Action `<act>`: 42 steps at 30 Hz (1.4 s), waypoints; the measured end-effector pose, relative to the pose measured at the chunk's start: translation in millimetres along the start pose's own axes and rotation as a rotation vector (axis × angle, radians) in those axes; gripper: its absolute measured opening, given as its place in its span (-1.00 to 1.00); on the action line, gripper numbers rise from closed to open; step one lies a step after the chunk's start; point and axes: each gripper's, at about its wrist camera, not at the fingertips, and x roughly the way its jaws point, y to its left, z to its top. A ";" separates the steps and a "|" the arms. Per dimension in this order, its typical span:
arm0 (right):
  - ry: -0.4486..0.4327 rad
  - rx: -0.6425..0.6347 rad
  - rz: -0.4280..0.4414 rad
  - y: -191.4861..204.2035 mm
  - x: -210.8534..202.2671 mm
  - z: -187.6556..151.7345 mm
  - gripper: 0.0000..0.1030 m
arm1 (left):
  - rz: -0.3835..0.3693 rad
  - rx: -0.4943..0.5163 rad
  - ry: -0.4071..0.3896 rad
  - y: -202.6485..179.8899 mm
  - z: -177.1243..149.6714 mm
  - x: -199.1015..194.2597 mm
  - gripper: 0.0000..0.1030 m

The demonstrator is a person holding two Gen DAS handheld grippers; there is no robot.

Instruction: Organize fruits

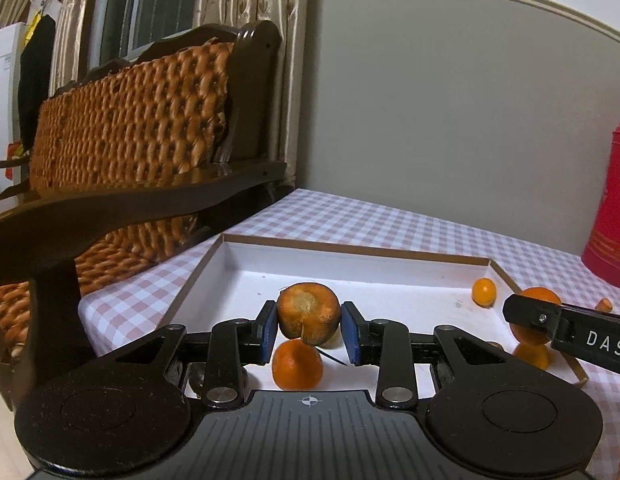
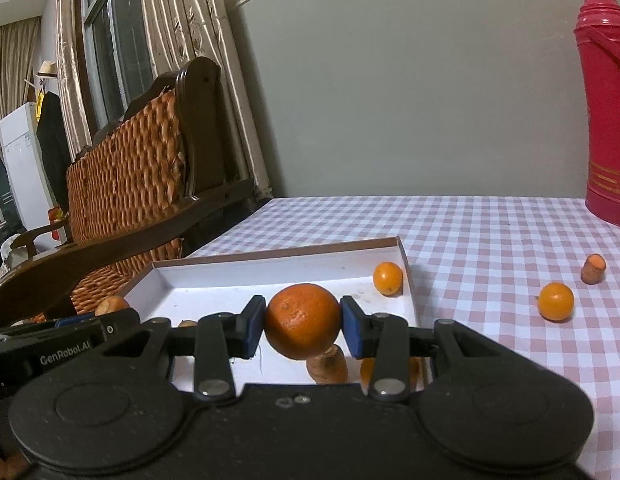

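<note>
At the far left stood a dark wooden bench (image 1: 122, 200) with a curved armrest and a woven, basket-textured orange-brown cushion. Beside it, the table wore a pink-and-white checked cloth (image 2: 490, 232), smooth and flat. On the cloth lay a shallow rectangular cardboard tray (image 1: 238, 256), white inside with brown raw edges.

The left gripper (image 1: 309, 328) hung above the tray, its blue padded fingers (image 1: 269, 330) narrowed onto a stubby carrot chunk (image 1: 308, 310), rough-skinned and dull orange with a pale cut face toward the camera. Below it, on the tray floor, sat another carrot piece (image 1: 297, 364), brighter and smoother.

Further right, the right gripper (image 2: 303, 326) also hovered over the tray, its blue pads pressed against both sides of a round, dimpled mandarin (image 2: 303, 320). Under it stood an upright carrot stump (image 2: 328, 366). A small glossy kumquat (image 2: 387, 278) rested in the tray's far right corner, close to the wall.

Outside the tray, on the cloth, lay a second kumquat (image 2: 555, 301) and, just behind it, a short carrot end (image 2: 593, 268). At the far right rose a tall red plastic thermos (image 2: 606, 112) with gold bands.
</note>
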 end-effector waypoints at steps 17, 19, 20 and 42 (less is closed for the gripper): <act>0.003 0.005 -0.030 -5.3 22.4 8.9 -0.38 | 0.035 -0.018 0.004 9.3 7.9 22.1 -0.33; 0.005 0.006 -0.034 -5.8 25.5 9.7 -0.38 | 0.040 -0.016 0.002 10.7 9.3 25.3 -0.33; 0.006 0.007 -0.037 -6.2 26.9 9.8 -0.38 | 0.045 -0.017 0.004 11.3 10.0 27.6 -0.33; -0.045 0.043 -0.110 -24.6 40.6 24.8 0.76 | 0.127 -0.006 -0.008 10.5 22.2 47.9 1.00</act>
